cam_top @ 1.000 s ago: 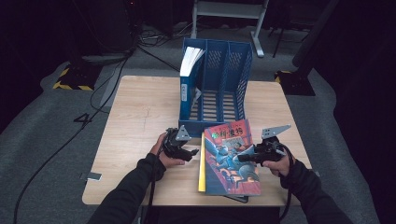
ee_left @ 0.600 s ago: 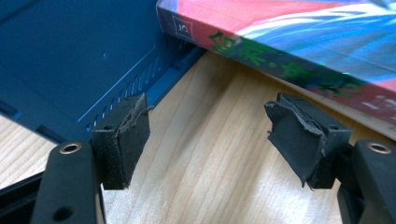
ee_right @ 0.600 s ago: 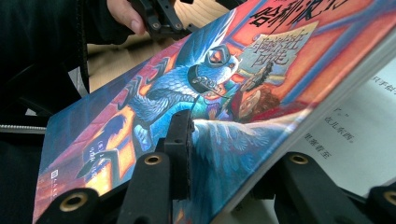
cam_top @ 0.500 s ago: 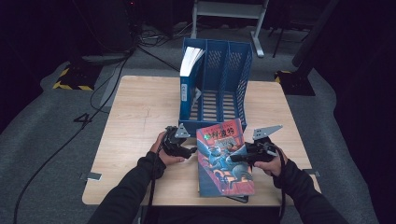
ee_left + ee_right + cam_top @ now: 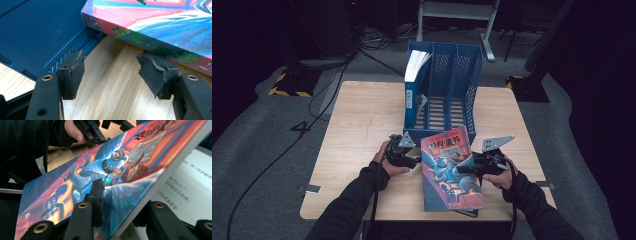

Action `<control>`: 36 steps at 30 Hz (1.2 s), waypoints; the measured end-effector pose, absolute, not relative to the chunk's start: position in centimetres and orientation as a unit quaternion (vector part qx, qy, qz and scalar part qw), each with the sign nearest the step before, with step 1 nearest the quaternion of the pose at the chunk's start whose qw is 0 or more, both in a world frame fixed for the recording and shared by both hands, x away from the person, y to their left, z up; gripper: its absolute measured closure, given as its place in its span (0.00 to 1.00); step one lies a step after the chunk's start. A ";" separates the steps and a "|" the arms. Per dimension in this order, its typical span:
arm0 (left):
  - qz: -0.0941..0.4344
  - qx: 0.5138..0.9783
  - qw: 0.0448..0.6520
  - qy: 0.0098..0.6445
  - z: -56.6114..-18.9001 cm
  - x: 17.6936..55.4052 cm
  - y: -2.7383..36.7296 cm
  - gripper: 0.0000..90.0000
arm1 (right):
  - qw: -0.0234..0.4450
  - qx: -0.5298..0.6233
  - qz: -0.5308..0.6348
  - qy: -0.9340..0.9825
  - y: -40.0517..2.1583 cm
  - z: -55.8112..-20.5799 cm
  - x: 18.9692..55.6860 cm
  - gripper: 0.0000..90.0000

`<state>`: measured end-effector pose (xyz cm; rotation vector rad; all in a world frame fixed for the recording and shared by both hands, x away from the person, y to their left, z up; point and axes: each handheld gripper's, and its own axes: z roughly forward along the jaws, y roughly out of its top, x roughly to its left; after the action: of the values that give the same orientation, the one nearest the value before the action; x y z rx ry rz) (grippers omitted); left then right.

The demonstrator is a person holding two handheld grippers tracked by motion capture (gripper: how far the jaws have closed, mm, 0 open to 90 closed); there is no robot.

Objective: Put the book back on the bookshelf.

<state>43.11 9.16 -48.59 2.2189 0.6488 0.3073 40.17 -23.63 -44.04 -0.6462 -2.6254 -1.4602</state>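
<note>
Book (image 5: 451, 170) lying flat, long axis toward file rack (image 5: 443, 95)

Book spine (image 5: 160, 47): I read a "5" in a small box — then green Chinese characters.
Book cover (image 5: 451, 172): Chinese title, too small to read.
Open page (image 5: 185, 187): printed Chinese lines — blurred.

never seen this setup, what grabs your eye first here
The colourful book at the table's near edge stands out first, its front cover lifted and clamped in the right gripper. Behind it stands a blue file rack with a white-paged book in its left slot. The left gripper, jaws apart, sits beside the book's spine.
</note>
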 end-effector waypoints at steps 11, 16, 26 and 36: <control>0.120 0.869 0.418 0.236 -47.0 42.9 9.4 0.55 | 0.011 -0.180 -0.504 -0.845 -23.9 -43.3 39.4 0.77; 0.118 0.866 0.432 0.224 -45.8 42.6 9.5 0.65 | -0.003 -0.167 -0.515 -0.841 -24.1 -42.6 38.8 0.77; 0.106 0.854 0.464 0.212 -44.5 42.1 9.5 0.74 | -0.019 -0.152 -0.525 -0.837 -24.5 -41.8 38.1 0.77; 0.096 0.835 0.502 0.202 -42.7 42.4 8.7 0.79 | -0.029 -0.144 -0.542 -0.827 -25.4 -40.7 37.7 0.77</control>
<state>42.44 8.65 -42.70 2.0180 0.4881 0.2310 37.71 -25.42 -40.72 -0.4609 -2.6484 -1.7368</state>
